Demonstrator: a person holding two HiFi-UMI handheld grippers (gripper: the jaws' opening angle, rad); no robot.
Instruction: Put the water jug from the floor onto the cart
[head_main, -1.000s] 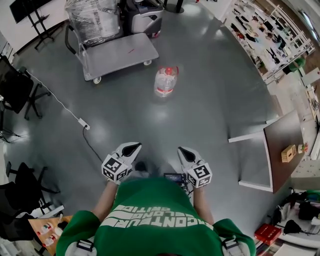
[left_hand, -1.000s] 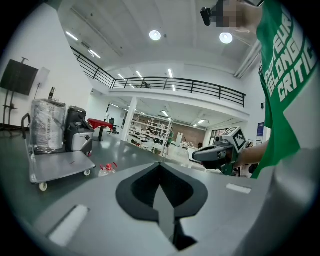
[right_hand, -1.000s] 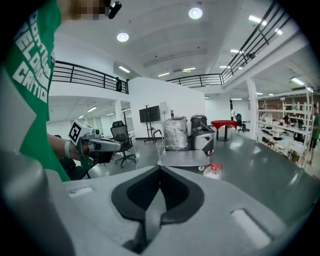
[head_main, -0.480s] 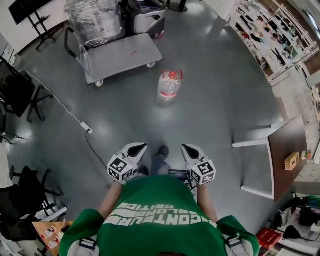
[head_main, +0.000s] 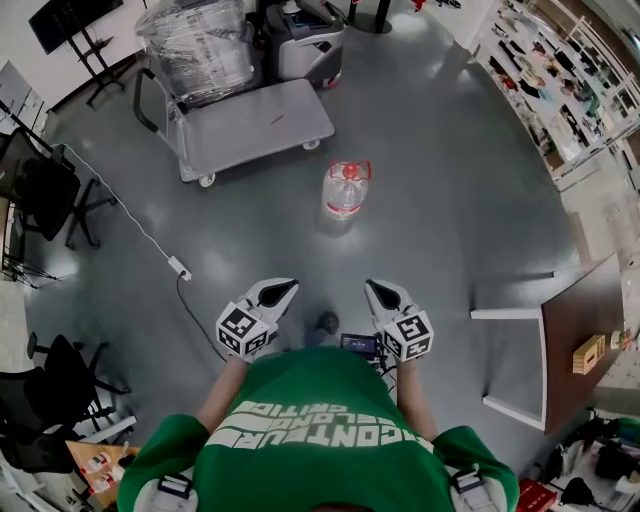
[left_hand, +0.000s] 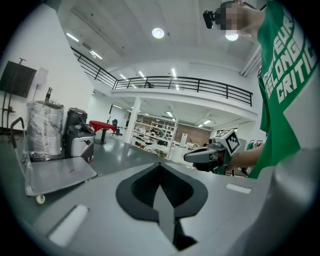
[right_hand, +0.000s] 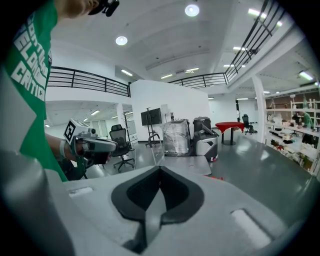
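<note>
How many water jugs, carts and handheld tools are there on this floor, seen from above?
Water jug: 1
Platform cart: 1
Handheld tools: 2 (left tool, right tool)
Total: 4

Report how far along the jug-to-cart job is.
Done: nothing; the water jug stands on the floor, apart from the cart. In hand: nothing; the left gripper and right gripper are shut and empty, short of the jug. Left: reach the jug, grip it, lift it onto the cart's deck.
</note>
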